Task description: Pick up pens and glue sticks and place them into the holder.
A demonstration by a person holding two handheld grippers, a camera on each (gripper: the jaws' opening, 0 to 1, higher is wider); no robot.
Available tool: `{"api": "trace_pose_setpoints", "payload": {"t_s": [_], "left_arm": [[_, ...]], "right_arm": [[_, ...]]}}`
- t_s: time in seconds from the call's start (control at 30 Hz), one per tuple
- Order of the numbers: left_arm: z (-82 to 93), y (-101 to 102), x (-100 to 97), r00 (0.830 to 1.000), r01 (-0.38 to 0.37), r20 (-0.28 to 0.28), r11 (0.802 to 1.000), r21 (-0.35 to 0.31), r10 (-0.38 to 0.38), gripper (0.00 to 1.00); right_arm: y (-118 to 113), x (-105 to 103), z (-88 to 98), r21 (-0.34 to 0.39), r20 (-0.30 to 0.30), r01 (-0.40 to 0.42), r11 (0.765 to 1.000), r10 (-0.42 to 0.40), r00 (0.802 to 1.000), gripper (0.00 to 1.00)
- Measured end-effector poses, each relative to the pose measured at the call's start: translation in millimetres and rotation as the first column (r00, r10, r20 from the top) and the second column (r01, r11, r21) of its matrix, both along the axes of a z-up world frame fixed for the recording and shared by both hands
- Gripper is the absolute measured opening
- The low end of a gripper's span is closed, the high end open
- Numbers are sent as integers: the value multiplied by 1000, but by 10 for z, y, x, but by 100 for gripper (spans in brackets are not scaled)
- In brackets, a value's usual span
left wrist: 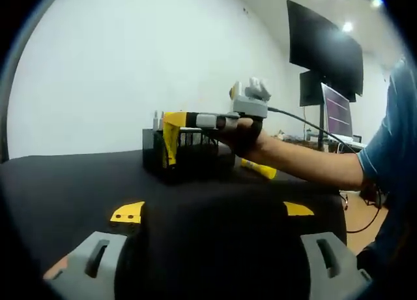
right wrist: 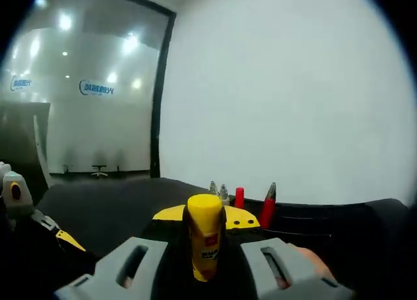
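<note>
My right gripper (right wrist: pixel 206 216) is shut on a yellow glue stick (right wrist: pixel 204 242), which stands upright between its jaws. Just beyond it are two red pens (right wrist: pixel 267 206) and some grey pen tips (right wrist: pixel 214 188), standing in the black holder (right wrist: pixel 313 223). In the left gripper view a gloved hand holds that right gripper (left wrist: pixel 171 141) with its yellow jaws pointing down over the left end of the black mesh holder (left wrist: pixel 189 158). Another yellow glue stick (left wrist: pixel 260 170) lies on the table right of the holder. My left gripper (left wrist: pixel 213 211) is open and holds nothing, low over the table in front.
A black cloth covers the table (left wrist: pixel 65 176). The person's forearm (left wrist: pixel 306 160) reaches in from the right. Monitors (left wrist: pixel 326 49) stand at the back right, with a white wall behind. Part of the left gripper (right wrist: pixel 14 194) shows at the right gripper view's left edge.
</note>
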State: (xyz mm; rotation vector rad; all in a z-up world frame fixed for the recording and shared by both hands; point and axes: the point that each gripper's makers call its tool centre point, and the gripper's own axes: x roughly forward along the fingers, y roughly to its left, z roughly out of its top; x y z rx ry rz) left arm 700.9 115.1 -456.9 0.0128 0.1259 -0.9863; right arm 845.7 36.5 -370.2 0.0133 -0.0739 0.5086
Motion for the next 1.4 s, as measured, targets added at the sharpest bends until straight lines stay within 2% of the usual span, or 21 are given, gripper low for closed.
{"api": "trace_pose_setpoints", "payload": {"t_s": [0.6, 0.7, 1.07, 1.23, 1.33, 1.4], "left_arm": [[-35, -4, 6, 1000, 3, -3, 1000, 21, -3, 77], [-41, -9, 6, 1000, 5, -4, 1000, 24, -5, 77], [-53, -6, 22, 1000, 3, -5, 1000, 28, -3, 76], [-49, -3, 28, 1000, 2, -8, 1000, 23, -2, 76], [-43, 4, 36, 1000, -1, -10, 1000, 18, 1, 76], [-43, 7, 40, 1000, -4, -11, 1000, 16, 4, 76]], "right_arm": [[-10, 32, -133, -2, -3, 24, 1000, -24, 1000, 17], [-19, 108, -127, -11, -1, 25, 1000, -25, 1000, 17], [-54, 131, -107, 0, 15, 36, 999, -36, 999, 18], [-57, 94, -27, 9, 31, 34, 999, -34, 999, 18], [-37, 14, -2, 7, 36, 14, 1000, -14, 999, 24], [-46, -81, 9, -15, 48, 12, 1000, -12, 999, 25]]}}
